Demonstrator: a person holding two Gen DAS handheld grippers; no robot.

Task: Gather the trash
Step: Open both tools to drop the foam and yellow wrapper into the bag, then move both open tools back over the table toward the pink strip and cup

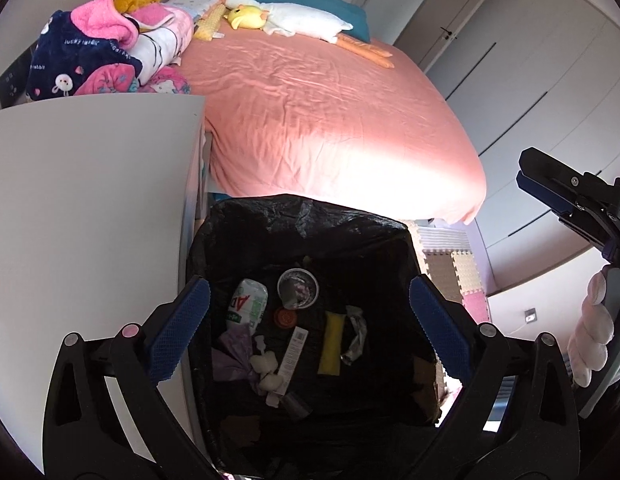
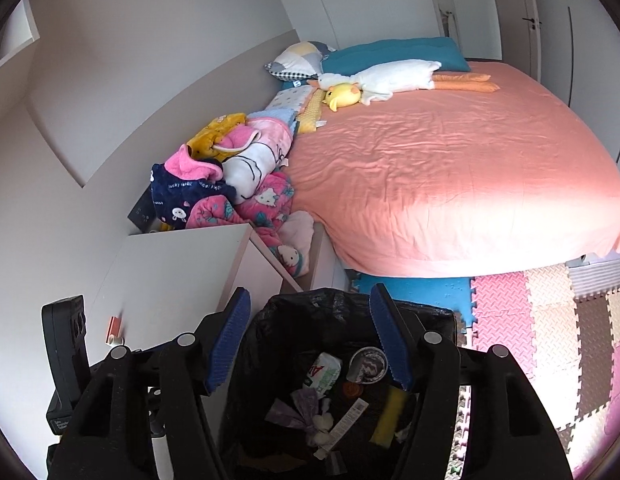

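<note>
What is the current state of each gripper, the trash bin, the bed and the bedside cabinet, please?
Left gripper: open, empty, over the bin.
Right gripper: open, empty, over the bin.
Trash bin: upright, lined with a black bag, holding trash.
Milk carton: lying in the bin.
Bed: sheet spread, plush toys near the pillows.
Bedside cabinet: shut.
</note>
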